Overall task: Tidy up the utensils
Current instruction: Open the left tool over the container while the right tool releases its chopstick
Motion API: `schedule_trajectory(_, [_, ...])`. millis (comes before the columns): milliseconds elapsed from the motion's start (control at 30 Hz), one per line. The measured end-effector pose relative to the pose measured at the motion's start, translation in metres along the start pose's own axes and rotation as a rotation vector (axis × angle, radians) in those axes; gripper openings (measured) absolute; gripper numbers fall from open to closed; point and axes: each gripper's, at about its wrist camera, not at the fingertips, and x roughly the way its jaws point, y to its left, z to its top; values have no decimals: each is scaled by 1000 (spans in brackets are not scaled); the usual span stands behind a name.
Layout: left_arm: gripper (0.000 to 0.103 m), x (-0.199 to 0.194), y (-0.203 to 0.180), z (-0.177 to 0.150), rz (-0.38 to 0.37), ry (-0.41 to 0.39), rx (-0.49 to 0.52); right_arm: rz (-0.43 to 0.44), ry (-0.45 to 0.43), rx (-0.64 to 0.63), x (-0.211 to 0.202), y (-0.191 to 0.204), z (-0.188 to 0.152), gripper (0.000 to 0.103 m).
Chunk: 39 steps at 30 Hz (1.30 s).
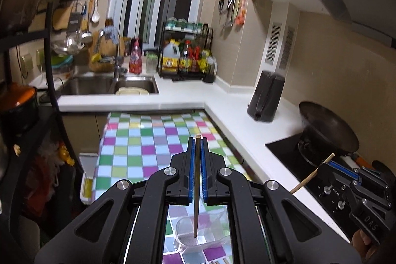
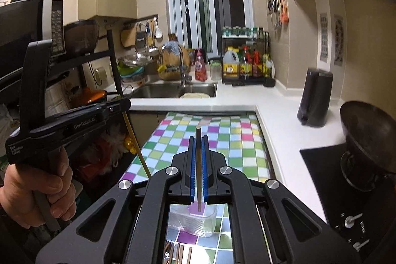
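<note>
Blue pads (image 1: 203, 170) of the left gripper (image 1: 198, 140) are clamping 1 wooden chopstick (image 1: 197, 165) edge-on, tip poking just past the fingertips and the tail hanging down through the frame. Right gripper (image 2: 198, 139) is doing the same with a 2nd chopstick (image 2: 198, 165), jaws pinched tight on the shaft.

Below each claw, seen through the frame opening, a clear plastic container (image 2: 191, 220) is sitting on the checkered tablecloth (image 2: 222, 140). From the left wrist view the hanging end is lining up over the container (image 1: 198, 234); whether it is already inside the rim I can't tell. More loose chopsticks (image 2: 178, 254) are lying on the cloth just in front of the container, at the bottom edge of the right wrist view.

Each gripper is also showing in the other's view: left one off to the left with a hand (image 2: 37, 189) on its grip, right one low at the right.

Judgement on the step: both sticks are being carried to the container. To do it well:
- keeping both claws clamped until the lower end is clearly inside the rim
- dropping 1 stick at a time, so the 2 grippers aren't crowding the opening
- tilting the tail down before letting go, so it slides in rather than bouncing
- light container, likely to tip if nudged sideways

Counter (image 1: 222, 100), sink (image 1: 109, 85) and wok (image 1: 329, 128) are well apart, no interference.
</note>
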Motion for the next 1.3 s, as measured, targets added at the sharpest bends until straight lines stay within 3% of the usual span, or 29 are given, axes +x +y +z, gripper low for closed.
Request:
schedule_trajectory(267, [5,32,10,-32,-27,111,-20,14,81,13,34,-4,-23,5])
schedule_trajectory(467, [5,44,13,-38,-22,176,-40,5,118,28,43,-5,-31,9])
schedule_trajectory(533, [23,37,16,-34,-17,172,-51,-8,112,31,39,-7,-30,17])
schedule_trajectory(567, [52,30,16,-31,-7,155,-50,-16,105,32,36,-8,-28,22])
schedule_trajectory(600, [67,24,14,-29,6,131,-45,-26,97,33,32,-9,-27,25])
schedule_trajectory(667, [68,9,12,-24,28,95,-30,-42,83,36,23,-11,-25,31])
schedule_trajectory(833, [68,-35,13,-23,14,45,-58,-70,29,27,-12,-8,-28,31])
schedule_trajectory(900, [74,-49,13,-33,15,45,-74,-77,18,27,-27,-6,-36,34])
schedule_trajectory(967, [83,-60,14,-52,21,65,-96,-75,11,33,-41,-4,-48,36])
schedule_trajectory(1133, [94,-74,20,-111,39,131,-135,-71,-6,53,-71,1,-89,36])
schedule_trajectory(1300, [96,-77,25,-171,134,195,-127,-78,-16,117,-88,0,-135,36])
